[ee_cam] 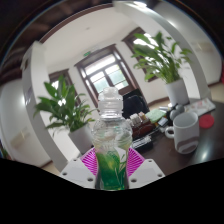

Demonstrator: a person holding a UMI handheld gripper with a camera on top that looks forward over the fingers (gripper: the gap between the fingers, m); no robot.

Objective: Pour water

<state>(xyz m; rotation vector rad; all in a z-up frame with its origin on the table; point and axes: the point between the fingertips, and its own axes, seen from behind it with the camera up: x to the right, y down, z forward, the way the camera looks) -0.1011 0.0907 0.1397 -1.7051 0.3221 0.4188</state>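
Clear bottle upright between gripper fingers.

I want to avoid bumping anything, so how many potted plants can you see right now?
2. One potted plant stands behind the bottle, to one side; another potted plant stands beyond the white mug. The bottle may hide more.

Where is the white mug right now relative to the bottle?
In the gripper view, the white mug stands on the table beyond the fingers, to the right of the clear bottle, below a potted plant.
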